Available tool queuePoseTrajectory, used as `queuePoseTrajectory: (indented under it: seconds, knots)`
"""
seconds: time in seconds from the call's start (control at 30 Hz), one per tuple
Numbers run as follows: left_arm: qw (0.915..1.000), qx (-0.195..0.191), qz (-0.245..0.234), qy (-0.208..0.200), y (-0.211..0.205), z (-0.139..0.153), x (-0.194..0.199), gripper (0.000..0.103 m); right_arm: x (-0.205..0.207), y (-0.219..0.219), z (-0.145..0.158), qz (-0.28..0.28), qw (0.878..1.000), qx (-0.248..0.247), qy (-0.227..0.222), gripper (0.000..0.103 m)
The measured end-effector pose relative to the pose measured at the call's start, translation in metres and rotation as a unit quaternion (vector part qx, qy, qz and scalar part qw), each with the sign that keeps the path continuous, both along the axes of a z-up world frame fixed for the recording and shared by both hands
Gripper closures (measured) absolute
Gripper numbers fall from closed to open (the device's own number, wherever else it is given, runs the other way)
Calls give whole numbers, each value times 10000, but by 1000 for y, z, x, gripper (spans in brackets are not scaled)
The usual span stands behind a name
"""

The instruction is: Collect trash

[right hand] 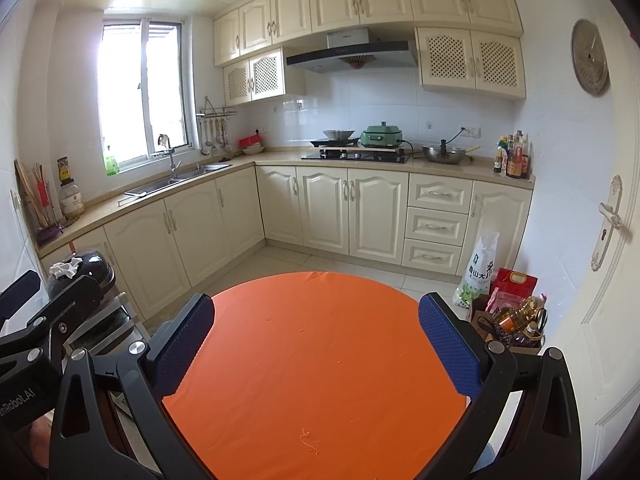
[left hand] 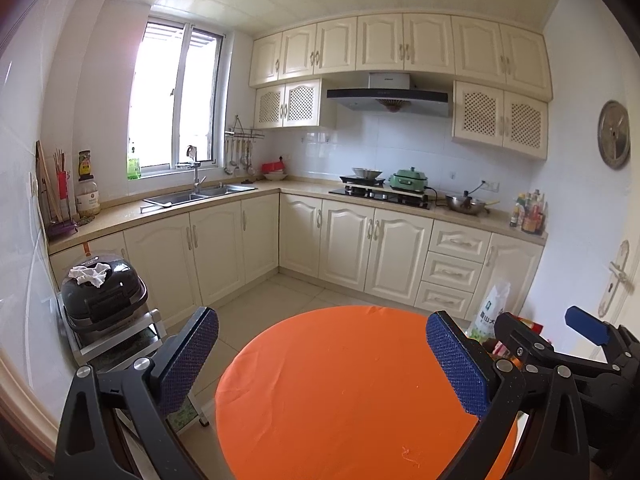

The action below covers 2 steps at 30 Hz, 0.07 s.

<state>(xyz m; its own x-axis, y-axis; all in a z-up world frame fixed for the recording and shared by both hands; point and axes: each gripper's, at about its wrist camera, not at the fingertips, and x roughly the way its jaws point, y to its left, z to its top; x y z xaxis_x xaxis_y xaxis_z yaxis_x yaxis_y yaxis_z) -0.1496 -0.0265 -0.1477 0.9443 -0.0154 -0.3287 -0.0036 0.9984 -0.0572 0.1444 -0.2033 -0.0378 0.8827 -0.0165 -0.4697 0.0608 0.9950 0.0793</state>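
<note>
One crumpled white tissue (left hand: 91, 273) lies on the glossy black domed appliance (left hand: 103, 296) at far left, well apart from both grippers. Left gripper (left hand: 322, 354) and right gripper (right hand: 316, 338) hover with jaws spread wide, holding nothing, blue dimpled pads (right hand: 182, 346) over the round, smooth orange tablecloth (right hand: 320, 360).

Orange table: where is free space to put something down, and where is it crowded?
The orange table top is bare between both open grippers, left gripper and right gripper. Crowded: the floor beside the door, with the rice bag and box of bottles.
</note>
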Motion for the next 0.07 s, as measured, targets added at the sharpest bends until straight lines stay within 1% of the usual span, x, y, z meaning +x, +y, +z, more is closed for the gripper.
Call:
queuePoseTrajectory:
  seconds: [0.07]
  knots:
    - [10000,-27,3,-21,2,-1,-2,1,-1,0,0,-10,10000,-26,0,0]
